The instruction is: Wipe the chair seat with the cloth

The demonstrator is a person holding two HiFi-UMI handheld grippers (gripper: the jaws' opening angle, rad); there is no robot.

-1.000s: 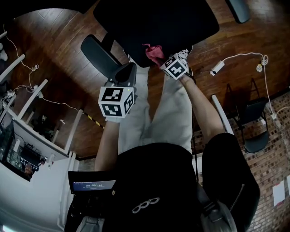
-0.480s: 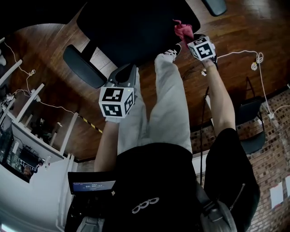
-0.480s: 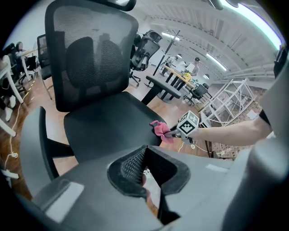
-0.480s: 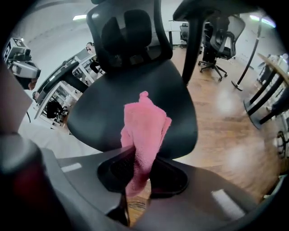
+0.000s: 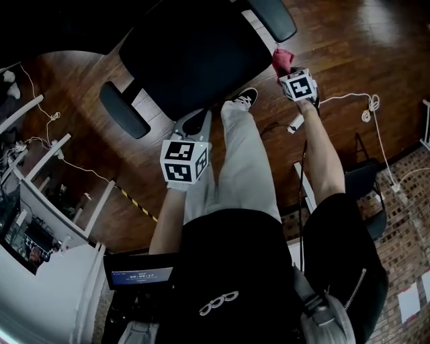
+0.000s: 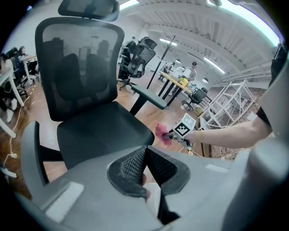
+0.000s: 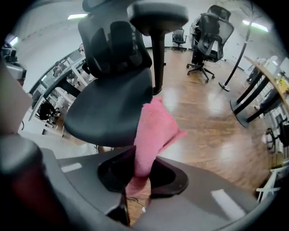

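The black office chair's seat [image 5: 195, 60] fills the top middle of the head view. My right gripper [image 5: 287, 70] is shut on a pink cloth [image 5: 281, 60] and hangs just off the seat's right edge, over the wood floor. In the right gripper view the cloth [image 7: 153, 128] stands up from the right gripper [image 7: 141, 166], with the seat [image 7: 113, 106] to its left. My left gripper [image 5: 193, 123] hovers at the seat's near edge. In the left gripper view the left gripper [image 6: 145, 148] is shut on nothing, before the seat [image 6: 101, 135], and the cloth [image 6: 161, 134] shows beyond.
Two armrests [image 5: 124, 109] [image 5: 272, 17] flank the seat. My legs and a shoe [image 5: 244, 98] stand below it. A white cable with a plug [image 5: 295, 123] lies on the floor at right. A dark folding chair [image 5: 366, 195] and desks [image 5: 47, 201] stand around.
My right gripper has carried the cloth from the seat's near part rightward, off its right edge. The left gripper has stayed shut and drifted slightly lower and right in view.
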